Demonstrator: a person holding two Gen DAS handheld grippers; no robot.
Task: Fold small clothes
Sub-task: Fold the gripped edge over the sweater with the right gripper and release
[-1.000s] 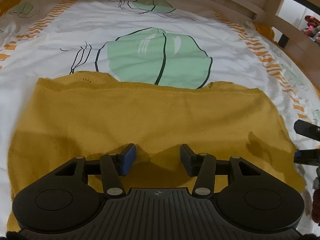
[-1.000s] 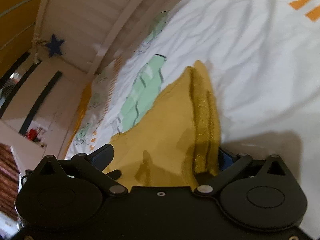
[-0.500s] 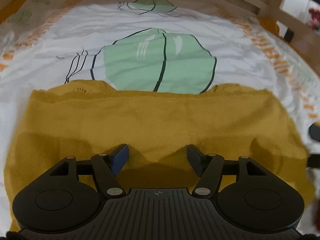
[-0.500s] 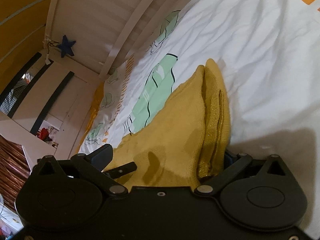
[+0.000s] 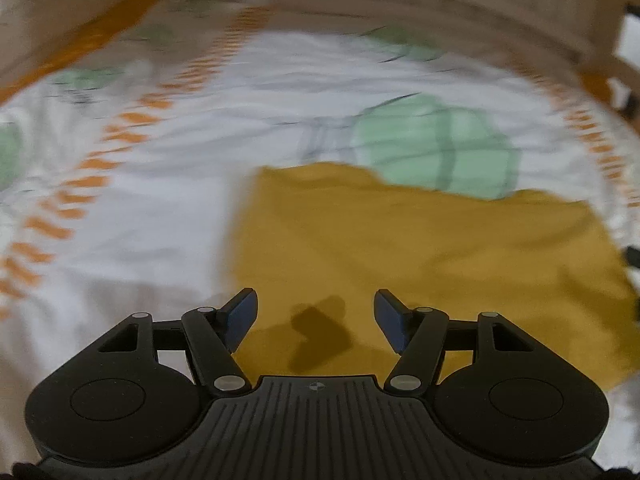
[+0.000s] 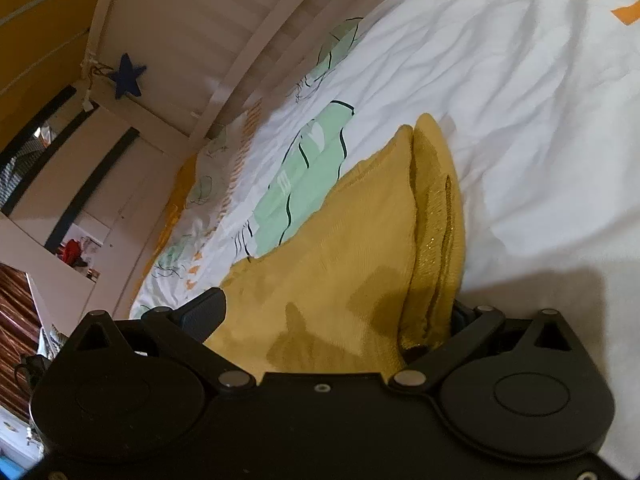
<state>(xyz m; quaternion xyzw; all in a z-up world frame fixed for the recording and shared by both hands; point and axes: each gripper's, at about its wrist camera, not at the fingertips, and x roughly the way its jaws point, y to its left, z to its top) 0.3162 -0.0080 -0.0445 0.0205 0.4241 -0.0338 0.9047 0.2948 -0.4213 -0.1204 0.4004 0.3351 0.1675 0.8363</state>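
A mustard-yellow knit garment (image 5: pixel 420 248) lies folded flat on the white bedsheet (image 5: pixel 160 220). My left gripper (image 5: pixel 316 316) is open and empty, a little above the garment's near left corner; this view is blurred by motion. In the right wrist view the garment (image 6: pixel 340 264) fills the space between the wide-open jaws of my right gripper (image 6: pixel 332 320). Its layered folded edge (image 6: pixel 436 240) lies against the right finger. The jaws stand apart and do not pinch the cloth.
The sheet has green leaf prints (image 5: pixel 436 148) and orange dashed borders (image 5: pixel 60 208). A wooden bed rail (image 5: pixel 360 4) runs along the far side. A blue star (image 6: pixel 128 76) hangs on the bed frame, with cupboards (image 6: pixel 60 184) beyond.
My left gripper has swung left and pulled back, so the garment now sits to the right in its view. Its jaws opened wider. The right gripper has hardly moved.
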